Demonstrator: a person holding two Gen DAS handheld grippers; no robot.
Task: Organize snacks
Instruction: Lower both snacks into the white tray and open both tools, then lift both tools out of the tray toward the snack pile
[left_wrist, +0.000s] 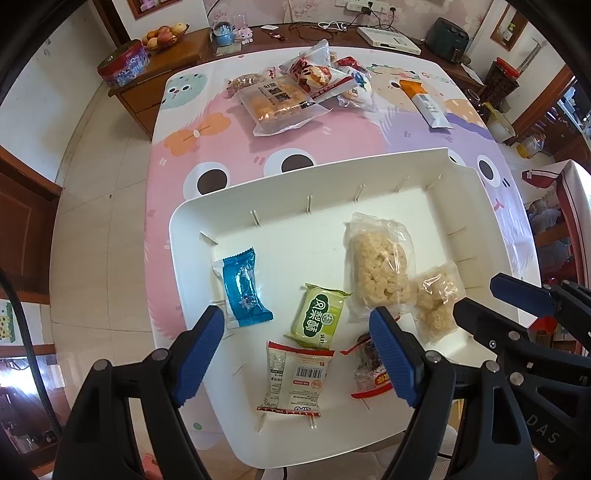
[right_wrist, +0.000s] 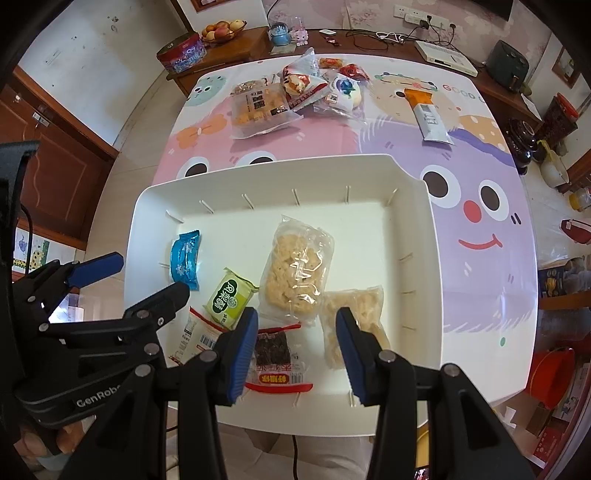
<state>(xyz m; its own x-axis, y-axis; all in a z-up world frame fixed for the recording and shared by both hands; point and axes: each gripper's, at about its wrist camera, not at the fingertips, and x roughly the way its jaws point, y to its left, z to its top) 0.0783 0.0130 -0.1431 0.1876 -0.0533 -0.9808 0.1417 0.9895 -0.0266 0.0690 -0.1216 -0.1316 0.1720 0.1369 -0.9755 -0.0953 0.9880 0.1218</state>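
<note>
A white tray (left_wrist: 280, 192) (right_wrist: 258, 173) holds several snacks: a blue packet (left_wrist: 242, 290) (right_wrist: 184, 258), a green packet (left_wrist: 319, 319) (right_wrist: 231, 297), a white and red packet (left_wrist: 295, 380) (right_wrist: 195, 338), a red-edged dark snack (right_wrist: 275, 356) (left_wrist: 365, 369), a large rice cake (left_wrist: 378, 266) (right_wrist: 297, 271) and a small rice cake (left_wrist: 437, 304) (right_wrist: 352, 326). My left gripper (left_wrist: 297, 354) (right_wrist: 144, 278) is open and empty over the tray's near left part. My right gripper (right_wrist: 297, 356) (left_wrist: 495, 306) is open and empty over the tray's near right part.
On the cartoon tablecloth (left_wrist: 351, 136) beyond the tray lie a pile of bagged pastries (left_wrist: 288, 99) (right_wrist: 258, 107) and an orange and white bar (left_wrist: 426, 101) (right_wrist: 430, 114). A wooden sideboard (left_wrist: 162, 70) with a tin and fruit stands behind.
</note>
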